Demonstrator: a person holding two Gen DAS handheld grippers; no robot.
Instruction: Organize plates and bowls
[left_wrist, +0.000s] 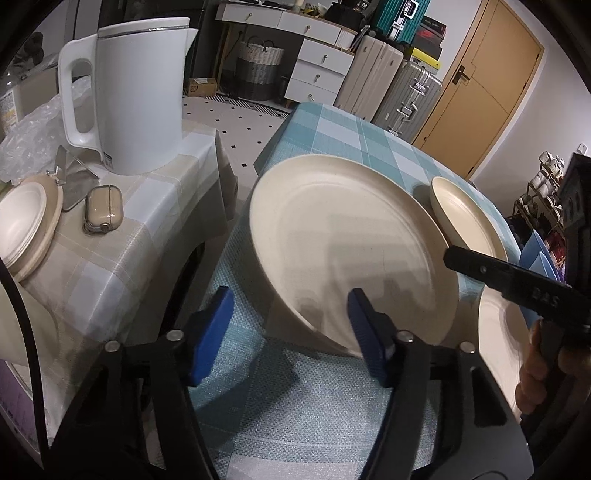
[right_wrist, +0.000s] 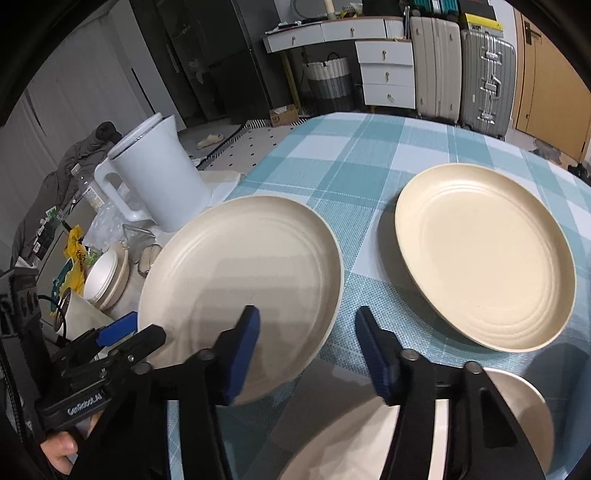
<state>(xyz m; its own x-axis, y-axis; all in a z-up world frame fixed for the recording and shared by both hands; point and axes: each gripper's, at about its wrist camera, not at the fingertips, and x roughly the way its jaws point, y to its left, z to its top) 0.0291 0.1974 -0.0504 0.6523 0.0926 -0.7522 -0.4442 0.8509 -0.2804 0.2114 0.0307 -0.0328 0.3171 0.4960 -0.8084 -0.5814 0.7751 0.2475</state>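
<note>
A large cream plate (left_wrist: 343, 240) (right_wrist: 240, 273) lies on the teal checked tablecloth (right_wrist: 369, 155). My left gripper (left_wrist: 288, 332) straddles its near-left rim, one blue pad over the plate and one outside, without pressing. My right gripper (right_wrist: 308, 354) straddles the opposite rim the same way, with its left pad above the plate and a wide gap between the pads. A second cream plate (right_wrist: 484, 258) (left_wrist: 469, 218) lies further right. A third plate (right_wrist: 351, 443) (left_wrist: 495, 332) lies under the right gripper. Stacked bowls (left_wrist: 22, 225) (right_wrist: 105, 277) sit on the side table.
A white kettle (left_wrist: 140, 96) (right_wrist: 162, 177) and a beige earbud case (left_wrist: 103, 214) stand on the side table (left_wrist: 147, 206) to the left, with plastic wrap and packets behind. A gap separates the two tables. Suitcases, drawers and a door stand beyond.
</note>
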